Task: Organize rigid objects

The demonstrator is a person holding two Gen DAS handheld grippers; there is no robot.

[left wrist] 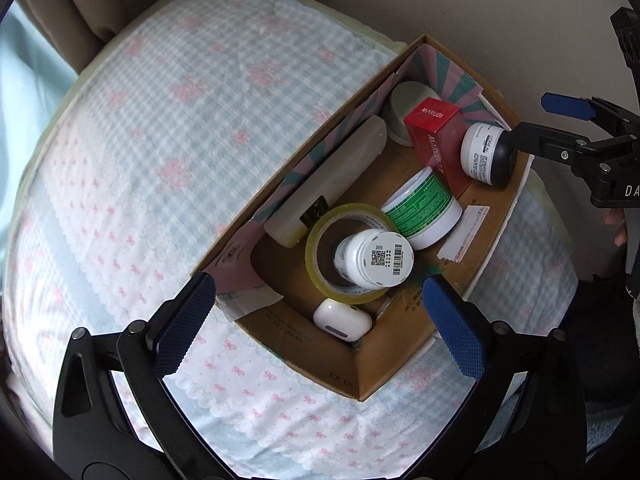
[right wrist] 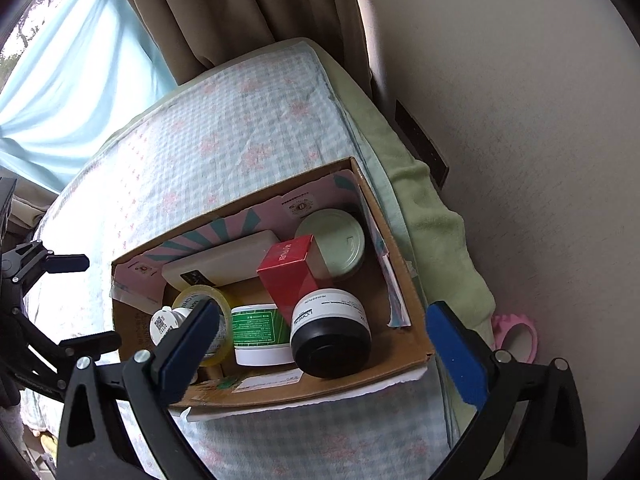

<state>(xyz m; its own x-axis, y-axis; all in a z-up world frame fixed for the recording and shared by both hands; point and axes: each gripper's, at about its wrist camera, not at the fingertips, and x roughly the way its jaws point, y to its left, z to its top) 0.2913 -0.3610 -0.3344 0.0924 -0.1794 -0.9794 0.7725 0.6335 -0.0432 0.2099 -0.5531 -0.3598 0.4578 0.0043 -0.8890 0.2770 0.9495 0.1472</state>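
Both tongs, left gripper (left wrist: 316, 312) and right gripper (right wrist: 324, 344), gape empty over the cardboard box (left wrist: 400, 364) at the bed's wall-side edge; packing looks finished; next, probably withdraw.

1. The left gripper (left wrist: 316, 320) has its jaws spread wide, with nothing between the blue pads (left wrist: 182, 326).
2. The right gripper (right wrist: 324, 340) is likewise spread wide and holds nothing.
3. In the left wrist view the right gripper comes in from the right edge, jaws apart.
4. A bit of the person's right hand (left wrist: 616, 228) shows behind that gripper's black body, mostly hidden.
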